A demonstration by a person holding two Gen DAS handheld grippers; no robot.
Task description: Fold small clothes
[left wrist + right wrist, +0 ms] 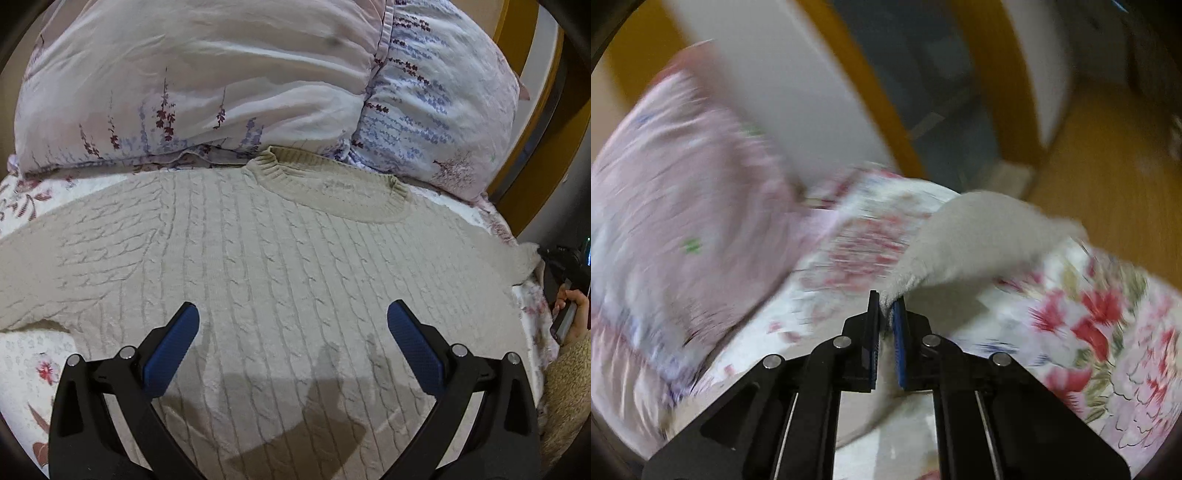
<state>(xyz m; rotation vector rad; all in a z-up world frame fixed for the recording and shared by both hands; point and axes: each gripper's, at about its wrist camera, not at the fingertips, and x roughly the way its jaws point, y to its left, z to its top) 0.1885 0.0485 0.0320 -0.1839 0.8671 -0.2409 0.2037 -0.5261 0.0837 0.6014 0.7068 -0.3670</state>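
Observation:
A cream cable-knit sweater (pixel 280 258) lies flat on the bed, its ribbed collar (pixel 332 173) at the far side by the pillows. My left gripper (pixel 293 317) is open and empty, hovering over the sweater's middle. My right gripper (pixel 886 306) is shut on the end of the sweater's sleeve (pixel 979 240), which trails away to the upper right over the floral bedsheet (pixel 1089 332). The right wrist view is blurred by motion.
Two floral pillows (pixel 207 85) lie behind the collar. The bed's right edge (pixel 532 295) is close to a wooden floor (pixel 1108 184) and door frame (pixel 871 92). A hand holding the other gripper's handle (pixel 569 314) shows at the right.

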